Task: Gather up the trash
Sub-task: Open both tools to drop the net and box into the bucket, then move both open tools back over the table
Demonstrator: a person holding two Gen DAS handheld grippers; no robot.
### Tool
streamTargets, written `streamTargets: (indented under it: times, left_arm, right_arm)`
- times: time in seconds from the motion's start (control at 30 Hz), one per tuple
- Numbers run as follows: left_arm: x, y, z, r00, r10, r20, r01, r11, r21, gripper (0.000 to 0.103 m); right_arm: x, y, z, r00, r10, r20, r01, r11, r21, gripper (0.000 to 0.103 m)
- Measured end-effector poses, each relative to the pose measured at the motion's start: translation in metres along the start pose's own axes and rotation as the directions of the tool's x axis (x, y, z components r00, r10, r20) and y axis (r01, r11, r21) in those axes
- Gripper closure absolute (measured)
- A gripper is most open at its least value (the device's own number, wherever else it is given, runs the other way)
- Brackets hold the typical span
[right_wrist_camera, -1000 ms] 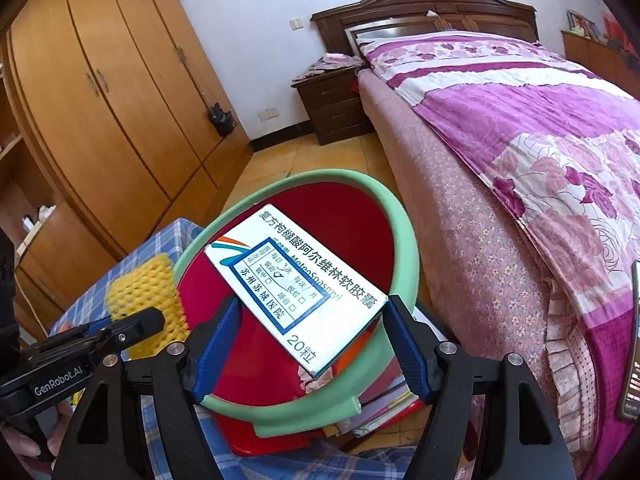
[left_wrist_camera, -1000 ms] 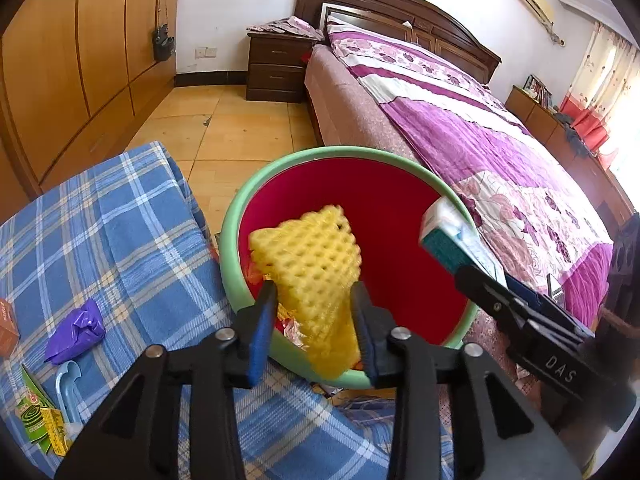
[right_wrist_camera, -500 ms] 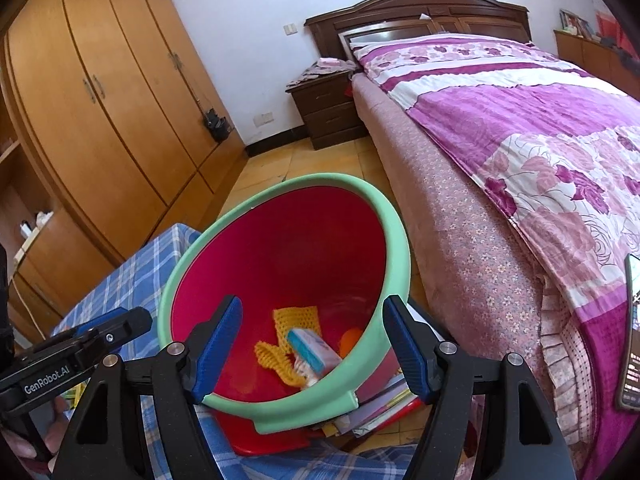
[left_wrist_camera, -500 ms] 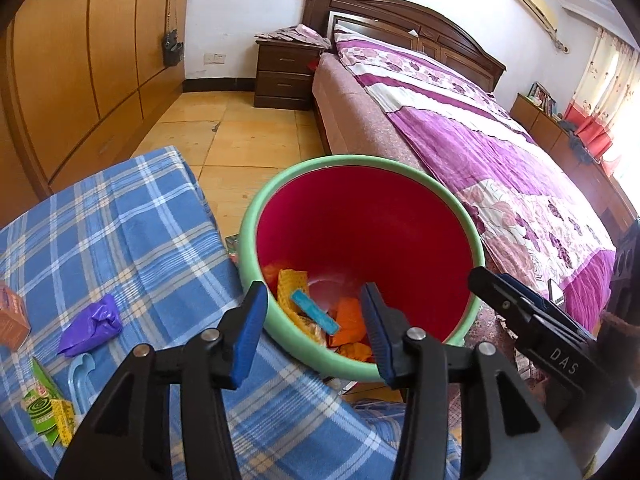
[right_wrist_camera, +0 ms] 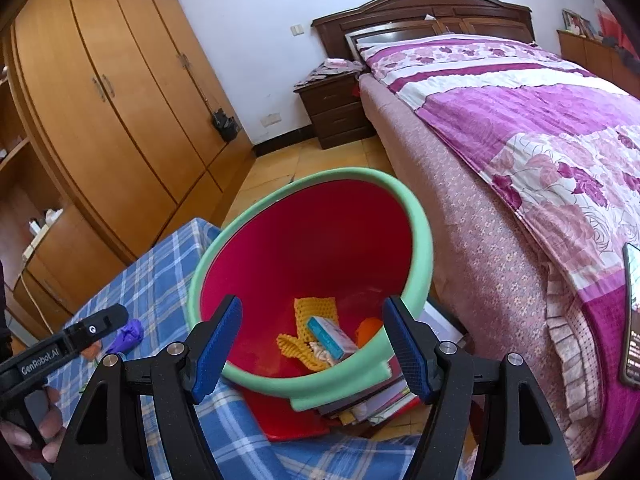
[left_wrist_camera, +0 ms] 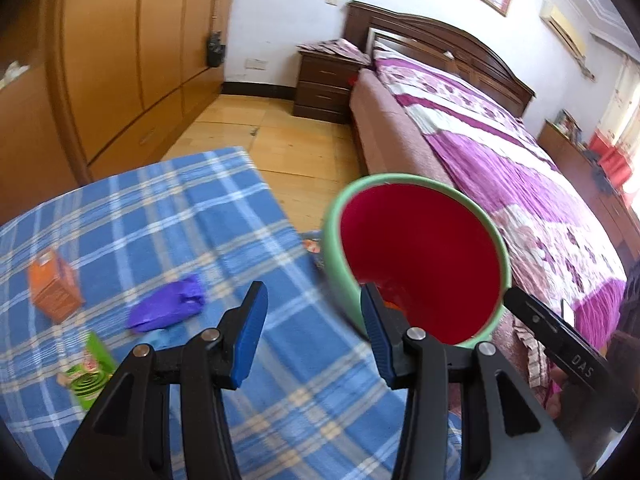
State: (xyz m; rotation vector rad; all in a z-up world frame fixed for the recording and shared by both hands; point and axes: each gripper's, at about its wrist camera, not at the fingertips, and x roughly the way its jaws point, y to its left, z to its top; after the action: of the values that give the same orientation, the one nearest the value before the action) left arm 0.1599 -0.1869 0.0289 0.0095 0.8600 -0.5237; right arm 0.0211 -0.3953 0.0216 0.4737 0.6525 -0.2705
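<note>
The red bin with a green rim [left_wrist_camera: 416, 184] [right_wrist_camera: 420, 224] stands beside the blue checked table [left_wrist_camera: 168, 208]. Inside it lie the yellow foam net [right_wrist_camera: 304, 312] and the teal and white medicine box [right_wrist_camera: 332, 336]. My left gripper [left_wrist_camera: 312, 320] is open and empty over the table edge, left of the bin. My right gripper [right_wrist_camera: 312, 336] is open and empty above the bin's near rim. On the table lie a purple wrapper [left_wrist_camera: 168, 308], an orange box [left_wrist_camera: 54, 284] and a green mosquito-coil box [left_wrist_camera: 88, 372].
A bed with a purple floral cover [right_wrist_camera: 540, 128] runs along the right. A dark nightstand [left_wrist_camera: 324, 84] stands at the back, wooden wardrobes [right_wrist_camera: 112, 92] on the left. Books and a red folder [right_wrist_camera: 360, 404] lie under the bin. A phone [right_wrist_camera: 632, 316] lies on the bed.
Both grippers opened: the yellow net and the medicine box dropped into the bin. My left gripper has since swung left toward the table; the right stays over the bin.
</note>
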Motion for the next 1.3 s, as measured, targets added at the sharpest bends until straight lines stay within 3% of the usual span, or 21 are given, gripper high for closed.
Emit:
streamTargets:
  times: [0.47, 0.53, 0.67, 0.9, 1.1, 1.3]
  left_arm:
    - [-0.027, 0.087, -0.001, 0.988, 0.146, 0.059, -0.136, 0.980, -0.147, 0.054]
    - [-0.031, 0.102, -0.001, 0.981, 0.183, 0.068, -0.169, 0.971, -0.170, 0.053]
    - [-0.035, 0.126, -0.002, 0.965, 0.248, 0.085, -0.224, 0.949, -0.220, 0.041]
    - [-0.024, 0.167, -0.002, 0.926, 0.375, 0.052, -0.345, 0.892, -0.291, 0.040]
    - [-0.012, 0.185, -0.007, 0.915, 0.404, 0.017, -0.378, 0.870, -0.318, 0.040]
    - [-0.001, 0.196, -0.010, 0.922, 0.388, -0.012, -0.369, 0.865, -0.340, 0.040]
  right_arm:
    - [0.010, 0.036, -0.011, 0.999, 0.026, -0.040, -0.028, 0.998, -0.050, 0.029]
    - [0.011, 0.040, -0.011, 0.999, 0.026, -0.043, -0.029, 0.998, -0.057, 0.029]
    - [0.016, 0.047, -0.013, 0.998, 0.027, -0.054, -0.031, 0.997, -0.070, 0.029]
    - [0.024, 0.060, -0.017, 0.996, 0.036, -0.081, -0.043, 0.995, -0.091, 0.029]
    - [0.029, 0.068, -0.020, 0.995, 0.034, -0.096, -0.045, 0.993, -0.110, 0.029]
    - [0.035, 0.082, -0.022, 0.993, 0.041, -0.113, -0.057, 0.989, -0.140, 0.029]
